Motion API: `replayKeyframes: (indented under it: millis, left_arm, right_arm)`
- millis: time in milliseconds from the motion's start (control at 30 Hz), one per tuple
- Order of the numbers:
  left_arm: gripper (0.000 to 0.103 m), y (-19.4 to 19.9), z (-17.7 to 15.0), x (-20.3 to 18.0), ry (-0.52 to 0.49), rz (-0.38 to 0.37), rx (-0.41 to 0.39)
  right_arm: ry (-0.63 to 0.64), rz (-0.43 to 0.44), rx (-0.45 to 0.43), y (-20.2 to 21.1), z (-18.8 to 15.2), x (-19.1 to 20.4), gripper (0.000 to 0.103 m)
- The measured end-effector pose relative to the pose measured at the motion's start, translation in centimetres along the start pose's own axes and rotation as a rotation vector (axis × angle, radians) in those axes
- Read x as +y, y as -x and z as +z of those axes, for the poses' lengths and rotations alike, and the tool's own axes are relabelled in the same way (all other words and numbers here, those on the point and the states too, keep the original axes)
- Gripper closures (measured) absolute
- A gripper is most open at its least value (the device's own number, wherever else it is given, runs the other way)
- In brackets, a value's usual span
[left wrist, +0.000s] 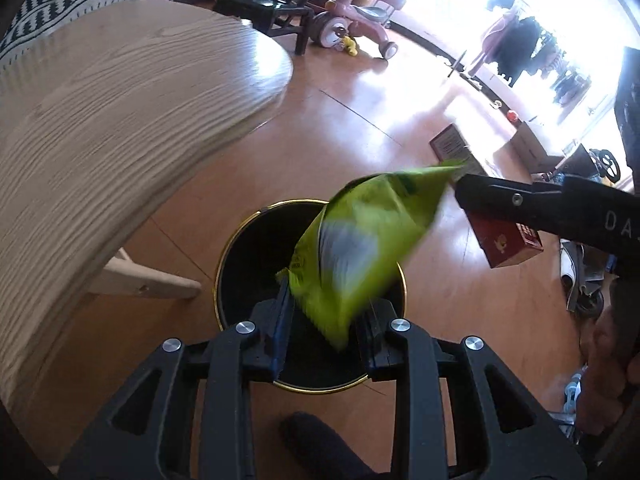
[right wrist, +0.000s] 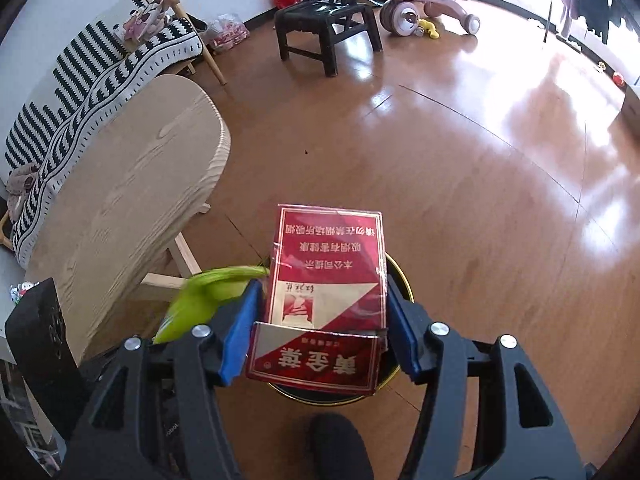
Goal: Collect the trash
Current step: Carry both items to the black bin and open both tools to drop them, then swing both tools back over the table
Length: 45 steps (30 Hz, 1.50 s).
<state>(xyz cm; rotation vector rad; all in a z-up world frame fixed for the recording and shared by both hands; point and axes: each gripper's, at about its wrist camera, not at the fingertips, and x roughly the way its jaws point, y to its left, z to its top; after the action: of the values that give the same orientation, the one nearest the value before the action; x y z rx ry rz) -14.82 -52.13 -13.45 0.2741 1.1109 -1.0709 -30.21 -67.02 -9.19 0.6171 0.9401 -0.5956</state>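
Out to the left of the left fingers stood the pale wooden table, its rounded edge curving over the brown floor. The left gripper pointed steeply down, and straight beyond its fingertips sat the black bin with its gold rim, mouth open to us. The fingers stood a little apart with the green snack bag between them. The bag was smeared while everything around it was sharp, so we could not tell whether the pads still pressed on it or merely flanked it. Its long axis ran on a slant. The narrow crimped end lay low between the pads, over the bin's mouth, and the wide end rose away to the right of the fingers. The top corner of that end reached just beside the tip of the other gripper's black finger. Further right, the right gripper also aimed downward, and its blue pads were clamped against the two long sides of the red cigarette box. The box lay lengthwise along the fingers, its far end pointing away past the fingertips and its printing upside down to us. Its flip lid hung open at the near end, down between the finger bases. The bin's rim showed under the box, just outside both fingers, and the green bag peeked out beside the left-hand pad.
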Motion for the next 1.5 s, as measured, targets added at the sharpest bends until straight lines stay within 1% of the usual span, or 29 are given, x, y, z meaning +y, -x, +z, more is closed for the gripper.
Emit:
replayKeyframes:
  millis: [33, 67, 100, 133, 200, 267, 300, 333, 367, 433, 500, 533, 600, 633, 700, 733, 800, 833, 900, 933, 967, 1000, 1100, 1200, 1300, 1367, 1500]
  left_arm:
    - [0.07, -0.1, 0.0, -0.2, -0.008, -0.001, 0.002]
    - [0.061, -0.1, 0.0, -0.4, -0.015, -0.008, 0.005]
    - [0.048, -0.1, 0.0, -0.5, -0.02, -0.008, 0.001]
    - [0.042, 0.0, 0.0, -0.6, -0.026, -0.004, -0.005]
    - [0.04, 0.3, 0.0, -0.8, -0.048, 0.006, -0.011]
    - [0.035, 0.9, 0.1, -0.9, -0.057, 0.01, -0.015]
    - [0.029, 1.5, 0.0, -0.8, -0.057, 0.01, -0.023]
    - [0.025, 2.3, -0.1, -0.6, -0.057, 0.01, -0.032]
    - [0.024, 3.3, -0.1, -0.3, -0.055, 0.015, -0.043]
    - [0.018, 5.1, 0.0, 0.1, -0.046, 0.024, -0.061]
    - [0.016, 8.3, -0.4, 1.3, -0.014, 0.051, -0.108]
    - [0.015, 10.4, -0.7, 2.0, 0.007, 0.067, -0.149]
    - [0.01, 13.9, -1.5, 3.3, 0.022, 0.074, -0.215]
    - [0.009, 15.6, -1.9, 4.0, 0.024, 0.094, -0.246]
    - [0.008, 19.8, -3.3, 6.3, 0.027, 0.175, -0.31]
    - [0.007, 21.0, -3.8, 7.1, 0.032, 0.207, -0.325]
    - [0.007, 24.6, -5.6, 10.6, 0.073, 0.3, -0.354]
    - [0.007, 25.8, -6.6, 12.0, 0.094, 0.325, -0.36]
    - [0.007, 29.3, -8.9, 16.1, 0.164, 0.406, -0.38]
    - [0.007, 30.5, -9.5, 17.5, 0.192, 0.432, -0.387]
    - [0.007, 32.0, -10.8, 19.6, 0.234, 0.467, -0.392]
    - [0.007, 33.7, -12.0, 21.7, 0.28, 0.499, -0.399]
    - [0.007, 38.0, -16.2, 27.5, 0.417, 0.576, -0.419]
    - [0.007, 41.0, -19.6, 31.5, 0.535, 0.6, -0.439]
    - [0.007, 42.7, -22.0, 33.8, 0.606, 0.605, -0.448]
    - [0.007, 43.2, -22.3, 34.9, 0.633, 0.596, -0.449]
    - [0.007, 42.9, -22.4, 37.0, 0.661, 0.577, -0.429]
  right_arm:
    - [-0.002, -0.001, 0.003, 0.0, -0.1, -0.1, 0.04]
    - [-0.005, -0.002, 0.004, 0.0, -0.2, -0.2, 0.035]
    - [-0.007, -0.007, 0.002, 0.0, -0.2, -0.3, 0.031]
    - [-0.008, -0.013, -0.002, 0.1, -0.2, -0.3, 0.03]
    - [-0.006, -0.005, -0.005, 0.2, -0.2, -0.2, 0.026]
    - [-0.003, -0.001, -0.013, 0.5, -0.2, 0.1, 0.025]
    - [-0.001, 0.0, -0.018, 0.7, -0.2, 0.3, 0.025]
    - [0.006, 0.002, -0.028, 1.0, -0.1, 0.7, 0.024]
    - [0.014, 0.004, -0.043, 1.4, -0.1, 1.2, 0.023]
    - [0.037, 0.01, -0.07, 2.0, 0.0, 2.5, 0.021]
    - [0.064, 0.021, -0.106, 3.0, 0.1, 4.2, 0.021]
    - [0.086, 0.043, -0.127, 3.8, 0.0, 5.7, 0.021]
    - [0.111, 0.085, -0.152, 4.7, 0.0, 7.8, 0.021]
    - [0.129, 0.114, -0.168, 5.2, -0.2, 9.5, 0.02]
    - [0.18, 0.173, -0.182, 6.0, -0.8, 13.5, 0.018]
    - [0.209, 0.2, -0.185, 6.3, -1.1, 15.6, 0.018]
    - [0.274, 0.254, -0.189, 6.8, -2.1, 20.1, 0.017]
    - [0.299, 0.274, -0.189, 7.0, -2.5, 21.8, 0.017]
    - [0.368, 0.339, -0.182, 7.2, -4.0, 26.8, 0.017]
    - [0.401, 0.365, -0.174, 7.2, -4.7, 29.2, 0.017]
    - [0.427, 0.382, -0.169, 7.3, -5.4, 30.8, 0.017]
    - [0.473, 0.406, -0.156, 7.1, -6.6, 33.3, 0.017]
    - [0.581, 0.448, -0.122, 6.6, -10.2, 38.9, 0.017]
    - [0.68, 0.483, -0.08, 5.9, -13.7, 43.4, 0.017]
    - [0.779, 0.509, -0.05, 5.2, -17.0, 46.4, 0.017]
    - [0.86, 0.527, -0.029, 4.6, -19.4, 48.4, 0.017]
    - [0.982, 0.529, -0.008, 3.5, -22.6, 50.5, 0.017]
